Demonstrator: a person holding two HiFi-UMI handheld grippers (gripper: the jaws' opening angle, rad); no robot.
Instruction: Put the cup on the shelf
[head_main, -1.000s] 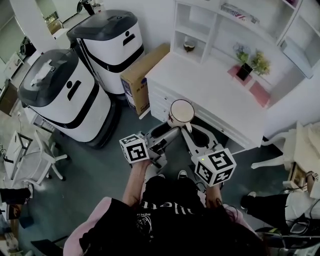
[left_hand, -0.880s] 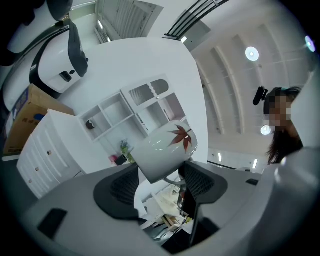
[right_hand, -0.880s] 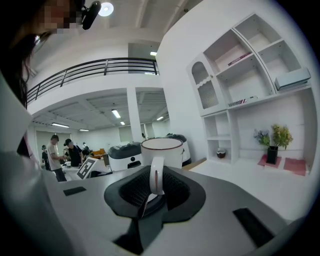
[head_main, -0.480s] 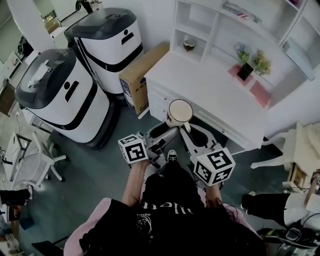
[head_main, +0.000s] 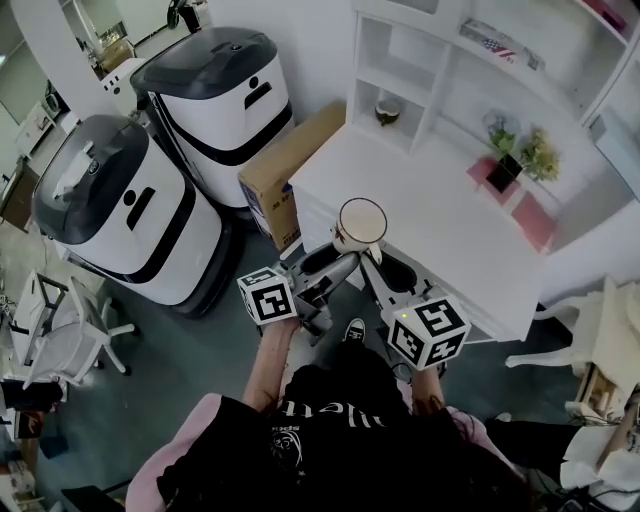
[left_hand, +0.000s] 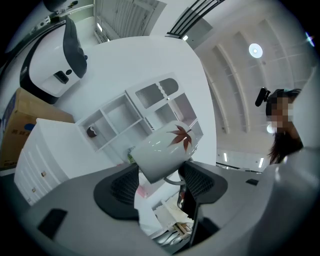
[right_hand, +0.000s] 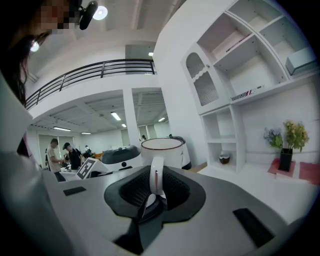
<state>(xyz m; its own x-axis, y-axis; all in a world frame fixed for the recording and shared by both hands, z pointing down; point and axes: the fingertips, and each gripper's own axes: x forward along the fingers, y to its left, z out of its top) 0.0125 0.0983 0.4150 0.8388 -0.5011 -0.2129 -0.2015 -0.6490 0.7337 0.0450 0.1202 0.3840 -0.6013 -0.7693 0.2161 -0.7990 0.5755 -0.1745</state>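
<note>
Bright, even indoor light from ceiling lamps; both gripper views bulge fisheye-wise with dark vignetted corners.

Behind my grey left gripper and right gripper, each with a white black-marker cube, I wear a black white-lettered top, pink sleeve and a black shoe.
</note>
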